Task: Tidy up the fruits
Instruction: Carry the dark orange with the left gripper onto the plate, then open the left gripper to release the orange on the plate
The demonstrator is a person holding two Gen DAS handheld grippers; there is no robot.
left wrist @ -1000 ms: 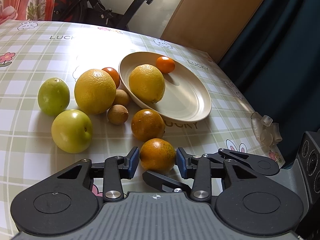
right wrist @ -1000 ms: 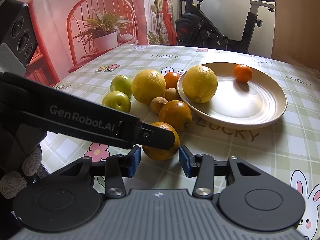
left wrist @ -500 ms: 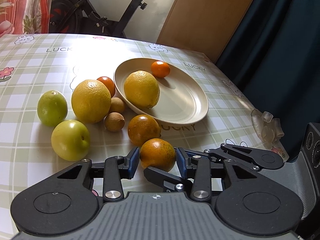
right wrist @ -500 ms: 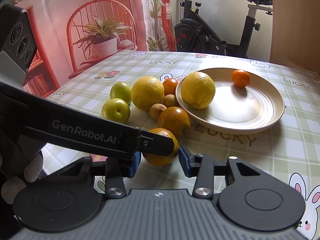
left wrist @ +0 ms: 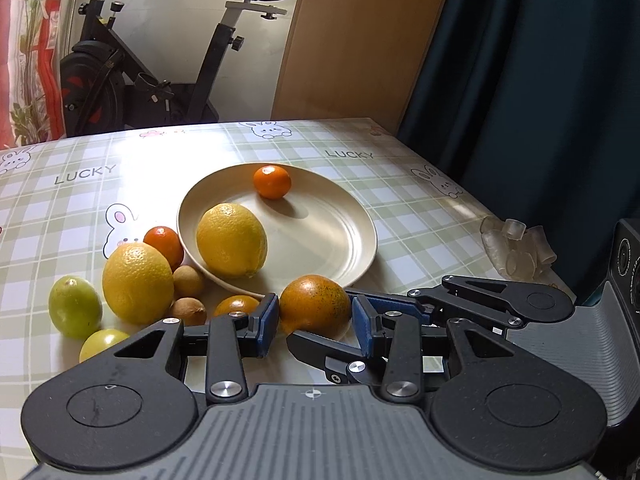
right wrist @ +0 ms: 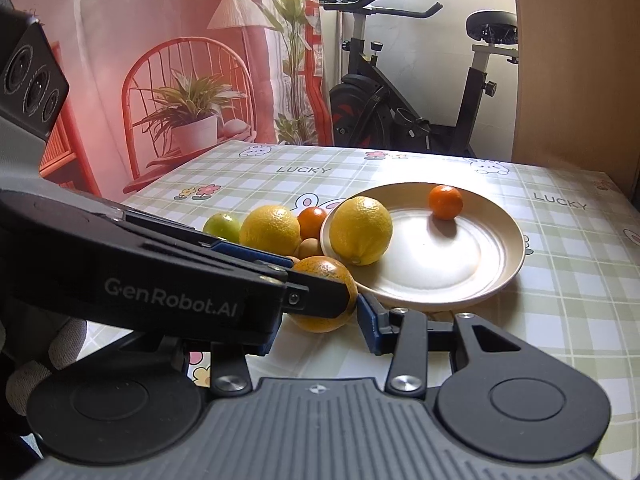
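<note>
Left tongs (left wrist: 314, 322) and right tongs (right wrist: 320, 312) both clamp speckled orange (left wrist: 315, 307), lifted just before cream plate (left wrist: 352, 256) near rim. Step: transfer to plate. Next: carry over rim, lower beside lemon (left wrist: 231, 240), release.

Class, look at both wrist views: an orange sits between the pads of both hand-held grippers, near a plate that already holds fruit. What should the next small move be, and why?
Probably carry the orange forward over the plate rim and set it on the bare part. Both the left hand-held gripper and the right hand-held gripper appear clamped on it, and the plate lies just beyond, holding only a lemon and a small mandarin.
</note>
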